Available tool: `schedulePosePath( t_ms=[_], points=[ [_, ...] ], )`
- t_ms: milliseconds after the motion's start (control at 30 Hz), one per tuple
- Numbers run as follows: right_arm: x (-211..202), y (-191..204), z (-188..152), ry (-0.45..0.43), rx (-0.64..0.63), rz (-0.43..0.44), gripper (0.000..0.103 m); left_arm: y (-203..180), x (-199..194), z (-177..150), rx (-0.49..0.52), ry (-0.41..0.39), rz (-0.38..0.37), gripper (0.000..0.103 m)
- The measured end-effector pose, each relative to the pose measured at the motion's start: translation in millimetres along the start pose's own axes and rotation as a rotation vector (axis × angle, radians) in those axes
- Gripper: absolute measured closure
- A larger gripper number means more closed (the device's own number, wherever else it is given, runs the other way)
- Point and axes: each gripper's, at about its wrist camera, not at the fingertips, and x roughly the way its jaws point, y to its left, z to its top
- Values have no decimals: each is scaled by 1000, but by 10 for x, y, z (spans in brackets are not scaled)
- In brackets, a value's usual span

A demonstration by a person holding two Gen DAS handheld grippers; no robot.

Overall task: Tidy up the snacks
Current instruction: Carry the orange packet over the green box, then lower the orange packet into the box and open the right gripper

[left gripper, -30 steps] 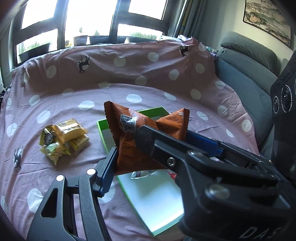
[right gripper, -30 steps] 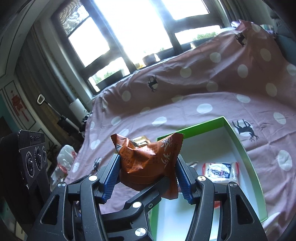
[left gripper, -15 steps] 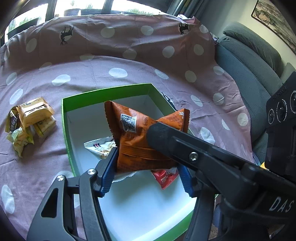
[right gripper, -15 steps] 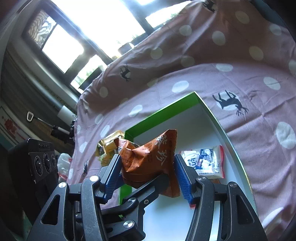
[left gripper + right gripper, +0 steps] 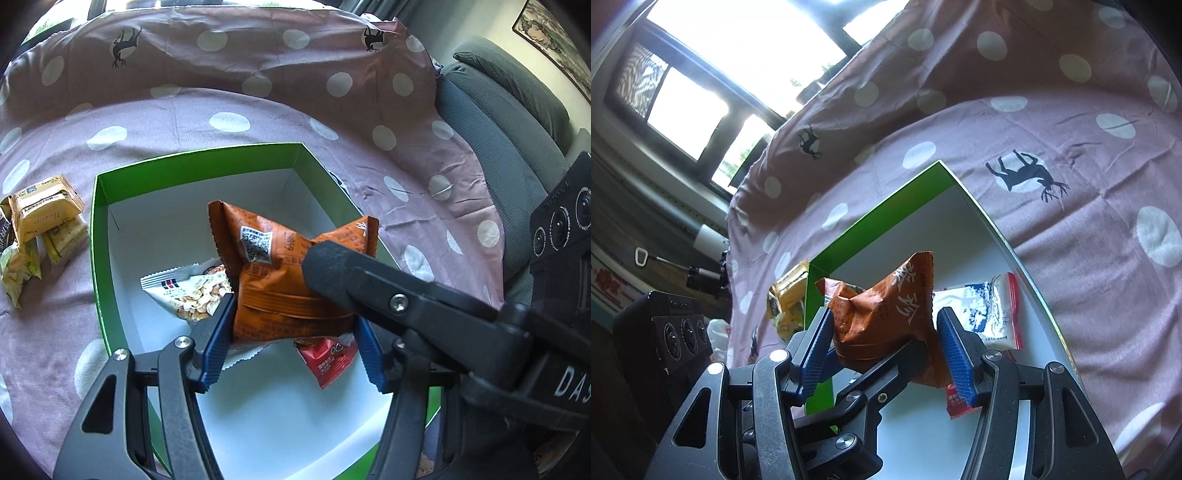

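An orange snack packet (image 5: 280, 273) hangs over the green box (image 5: 96, 236). Both grippers clamp it: my left gripper (image 5: 293, 328) by its blue pads, my right gripper (image 5: 886, 332) from the other side; the right gripper's black finger crosses the left wrist view. The packet also shows in the right wrist view (image 5: 886, 314). Inside the box lie a white snack packet (image 5: 181, 291) and a red one (image 5: 327, 360). Both also show in the right wrist view, white (image 5: 986, 314) and red (image 5: 956, 404).
A heap of yellow snack packets (image 5: 37, 229) lies on the pink dotted cloth (image 5: 221, 110) left of the box. A grey sofa (image 5: 517, 122) stands to the right. Windows (image 5: 738, 55) are behind.
Both grippers have carried the orange packet forward and down over the box. The box interior and the packets in it now fill more of both views.
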Motion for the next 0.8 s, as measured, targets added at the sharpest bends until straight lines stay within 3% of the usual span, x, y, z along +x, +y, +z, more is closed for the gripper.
schedulePosePath(
  t_ms=[800],
  points=[
    [75, -78, 15, 21, 36, -44, 42, 75, 37, -25, -28, 12, 9, 42]
  ],
)
